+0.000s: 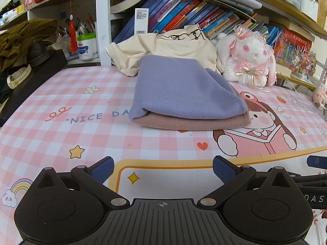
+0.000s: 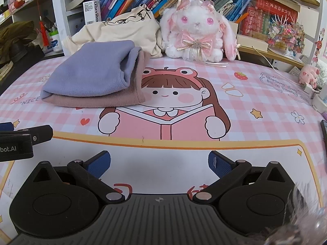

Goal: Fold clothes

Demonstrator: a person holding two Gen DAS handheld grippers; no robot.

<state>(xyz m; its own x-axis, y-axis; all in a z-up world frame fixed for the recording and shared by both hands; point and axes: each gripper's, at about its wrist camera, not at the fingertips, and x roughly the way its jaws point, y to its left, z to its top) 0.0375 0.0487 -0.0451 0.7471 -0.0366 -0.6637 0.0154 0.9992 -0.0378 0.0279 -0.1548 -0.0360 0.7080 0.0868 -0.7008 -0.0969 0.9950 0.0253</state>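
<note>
A folded lavender garment (image 1: pixel 184 89) lies on top of a folded dusty-pink garment (image 1: pixel 190 122) on the pink checked desk mat (image 1: pixel 81 134); the stack also shows in the right wrist view, lavender (image 2: pixel 92 73) over pink (image 2: pixel 102 100). An unfolded cream shirt (image 1: pixel 167 49) is heaped behind them against the books, and shows in the right wrist view too (image 2: pixel 118 30). My left gripper (image 1: pixel 163 169) is open and empty, low over the mat in front of the stack. My right gripper (image 2: pixel 159 163) is open and empty, to the right of the left one.
A white and pink plush bunny (image 2: pixel 196 30) sits at the back right of the stack. Shelves of books (image 1: pixel 194 14) run behind. A black box with a watch (image 1: pixel 20 79) and olive cloth (image 1: pixel 22 38) stand left. A small pink plush (image 2: pixel 308 75) and chargers lie at right.
</note>
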